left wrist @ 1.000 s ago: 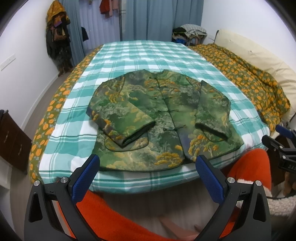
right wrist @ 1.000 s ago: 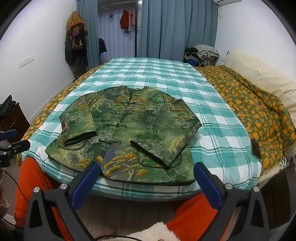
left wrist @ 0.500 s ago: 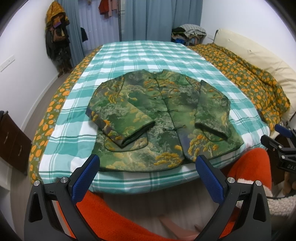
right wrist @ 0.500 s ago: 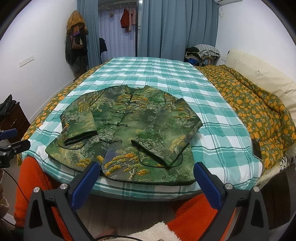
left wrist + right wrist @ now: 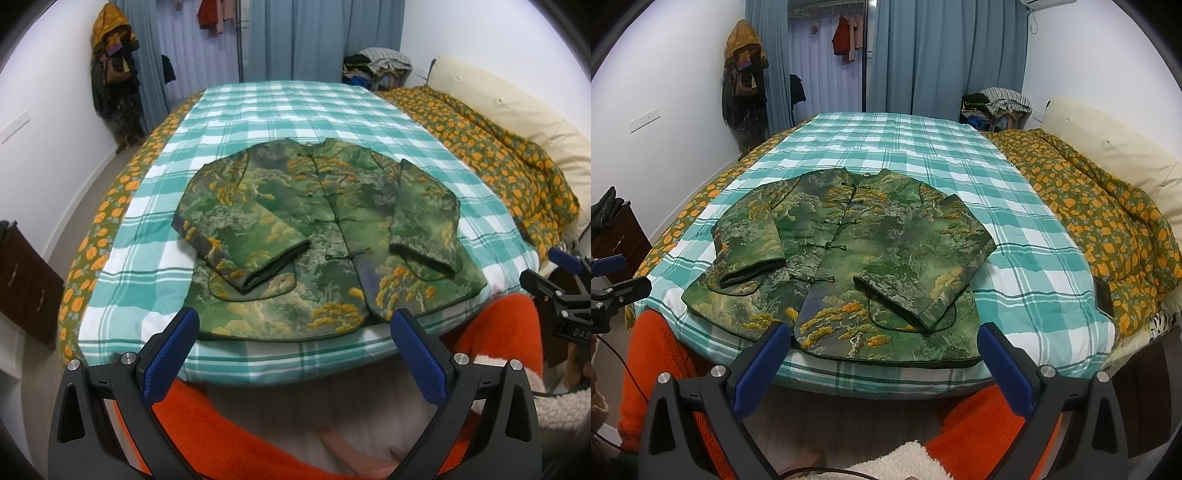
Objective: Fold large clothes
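a teal-and-white checked bedspread [image 5: 280,110] covers the bed, an orange-flowered quilt [image 5: 1100,221] bunched beside it; blue curtains [image 5: 942,55] hang behind.

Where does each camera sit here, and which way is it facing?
Left wrist: sits on the left tongs at the foot of the bed, facing the green jacket; shows its open blue fingers, orange sleeves, and the right tongs at the right edge.
Right wrist: sits on the right tongs, further right, facing the same jacket; shows its open fingers, orange sleeves, and the left tongs at the left edge.
Shared: jacket, plaid bedspread, orange floral quilt, blue curtains.
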The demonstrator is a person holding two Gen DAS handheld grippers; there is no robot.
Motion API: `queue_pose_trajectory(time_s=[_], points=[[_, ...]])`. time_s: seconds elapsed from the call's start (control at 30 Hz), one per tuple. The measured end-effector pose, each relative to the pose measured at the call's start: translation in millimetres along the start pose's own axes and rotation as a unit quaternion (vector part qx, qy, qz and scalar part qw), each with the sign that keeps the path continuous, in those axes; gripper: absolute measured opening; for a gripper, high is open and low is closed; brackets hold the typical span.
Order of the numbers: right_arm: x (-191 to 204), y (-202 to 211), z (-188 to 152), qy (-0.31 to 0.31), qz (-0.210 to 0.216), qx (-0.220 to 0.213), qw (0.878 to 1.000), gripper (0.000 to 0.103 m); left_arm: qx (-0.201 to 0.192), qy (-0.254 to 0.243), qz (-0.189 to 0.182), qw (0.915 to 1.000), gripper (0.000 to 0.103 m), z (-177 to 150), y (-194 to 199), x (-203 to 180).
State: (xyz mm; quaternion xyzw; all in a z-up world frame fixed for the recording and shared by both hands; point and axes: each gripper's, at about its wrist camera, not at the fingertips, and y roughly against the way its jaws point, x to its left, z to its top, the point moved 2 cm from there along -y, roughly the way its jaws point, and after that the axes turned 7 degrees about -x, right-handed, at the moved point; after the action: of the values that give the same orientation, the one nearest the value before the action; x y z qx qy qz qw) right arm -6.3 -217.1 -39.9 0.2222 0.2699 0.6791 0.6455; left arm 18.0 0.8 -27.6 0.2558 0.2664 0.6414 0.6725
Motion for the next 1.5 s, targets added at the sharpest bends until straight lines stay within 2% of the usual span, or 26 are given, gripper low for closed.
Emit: queue_pose_trajectory(time_s=[1.5], points=[[1.7, -3.9, -4.6, 0.0, 0.004, 0.01, 1.0, 0.103, 0.002, -0.003, 0.002, 1.0, 0.103, -5.5, -1.3, 1.6]])
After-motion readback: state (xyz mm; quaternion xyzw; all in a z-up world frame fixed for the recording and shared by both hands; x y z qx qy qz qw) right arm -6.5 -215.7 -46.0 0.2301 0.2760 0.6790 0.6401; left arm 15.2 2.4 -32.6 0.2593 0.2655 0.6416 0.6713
